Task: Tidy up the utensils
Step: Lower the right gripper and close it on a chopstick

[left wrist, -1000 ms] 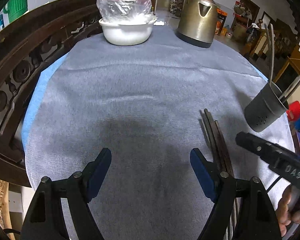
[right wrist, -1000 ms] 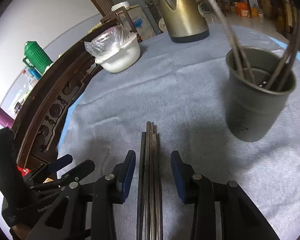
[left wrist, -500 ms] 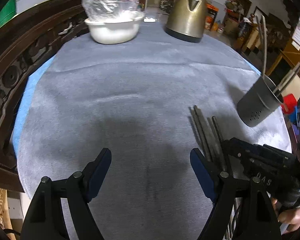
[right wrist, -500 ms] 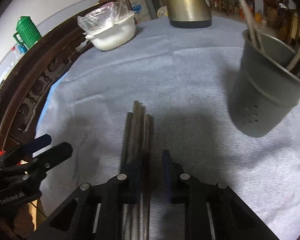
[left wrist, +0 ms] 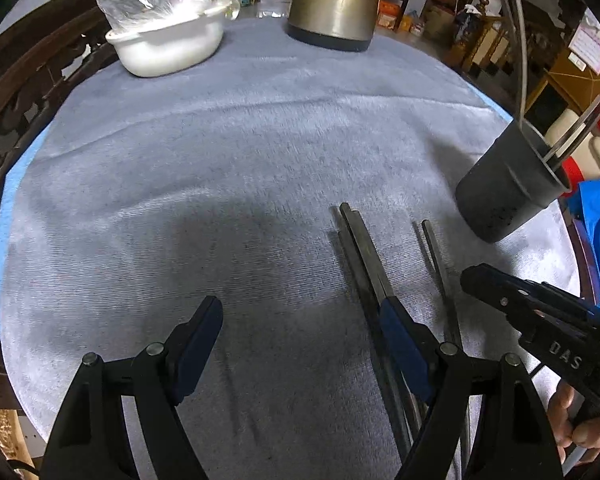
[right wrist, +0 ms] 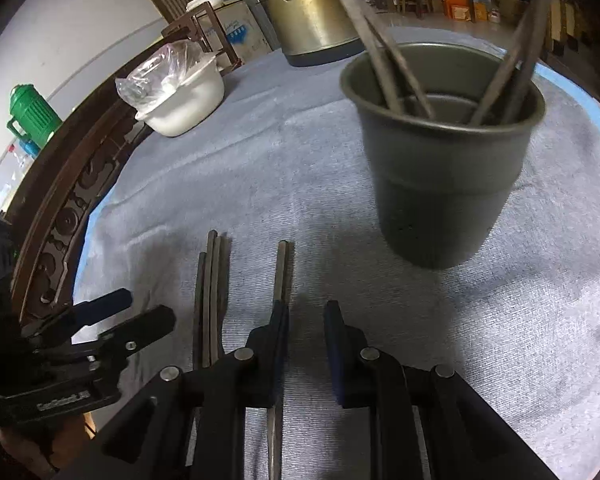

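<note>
**Left wrist view.** Your left gripper (left wrist: pixel 300 332) hangs over the grey-blue cloth (left wrist: pixel 220 160) with its jaws spread wide and only bare cloth between them. Its right-hand finger (left wrist: pixel 400 340) overlaps a bundle of three dark chopsticks (left wrist: pixel 360 248) lying flat on the cloth. You cannot tell whether the pad touches them. A separate chopstick (left wrist: pixel 432 248) lies just to the right, apart from the bundle. Your right gripper (left wrist: pixel 540 320) comes in at the right edge. The dark utensil cup (left wrist: pixel 500 192) stands upright beyond it. A steel kettle (left wrist: pixel 332 4) and a white bowl (left wrist: pixel 168 40) with a plastic bag in it stand at the far side.

**Right wrist view.** Your right gripper (right wrist: pixel 306 340) has its jaws narrowly parted, with a strip of cloth showing between the pads. The separate chopstick (right wrist: pixel 282 272) runs along the inner edge of the left pad (right wrist: pixel 276 340). The other pad is clear of it, so nothing is pinched. The bundle (right wrist: pixel 212 280) lies to the left, near your left gripper (right wrist: pixel 112 320). The utensil cup (right wrist: pixel 448 160) stands ahead to the right, with several long utensils (right wrist: pixel 380 60) leaning inside it.
</note>
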Demonstrator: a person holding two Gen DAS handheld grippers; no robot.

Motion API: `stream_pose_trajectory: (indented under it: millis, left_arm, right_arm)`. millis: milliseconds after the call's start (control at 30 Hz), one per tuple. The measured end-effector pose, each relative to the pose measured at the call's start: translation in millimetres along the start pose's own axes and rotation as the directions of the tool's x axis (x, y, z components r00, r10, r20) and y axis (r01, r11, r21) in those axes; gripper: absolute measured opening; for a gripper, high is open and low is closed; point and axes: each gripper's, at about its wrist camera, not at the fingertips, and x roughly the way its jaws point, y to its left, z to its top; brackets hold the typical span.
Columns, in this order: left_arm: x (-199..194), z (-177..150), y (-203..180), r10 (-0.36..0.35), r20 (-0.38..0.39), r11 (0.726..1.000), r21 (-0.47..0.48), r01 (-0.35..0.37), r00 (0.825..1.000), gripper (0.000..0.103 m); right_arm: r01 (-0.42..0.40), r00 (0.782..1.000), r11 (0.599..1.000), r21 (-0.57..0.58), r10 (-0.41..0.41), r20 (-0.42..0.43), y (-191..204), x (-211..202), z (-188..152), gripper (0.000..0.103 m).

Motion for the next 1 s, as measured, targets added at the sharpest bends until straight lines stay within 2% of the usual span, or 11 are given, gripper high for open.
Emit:
stream_pose_trajectory:
  millis: [300,433,633,733,900,1000]
  left_arm:
    - [22,10,-6,0.015,-0.044,1.000,-0.002,-0.015,0.999,0.081]
    - [26,15,-7,0.015,-0.041,1.000,-0.008,-0.016,0.999,0.081]
    - [23,10,-2,0.013,-0.039,1.000,0.016,-0.013,0.999,0.071]
    - [20,6,5,0.032,-0.040,0.999,0.042,-0.031,0.999,0.071]
    - [10,3,16,-0.016,-0.037,1.000,0.000,0.016,0.999,0.071]
    - [9,8,21,-0.036,-0.038,0.999,-0.027,0.035,0.999,0.071]
  right_arm:
    - [-0.040,0.999,0.999,0.031,0.040,-0.001,-12,1,-3,0.021]
    - [-0.046,0.999,0.999,0.026,0.046,0.001,-12,2,-4,0.021]
    - [-0.048,0.999,0.998,0.031,0.048,-0.002,-14,-1,-4,0.021]
    - [-0.053,0.999,0.998,0.037,0.053,-0.003,-13,-3,-3,0.021]
    - [-0.074,0.997,0.997,0.032,0.074,0.023,0,-9,9,0.023]
    - [-0.051,0.999,0.999,-0.011,0.051,0.005,15,-1,18,0.023]
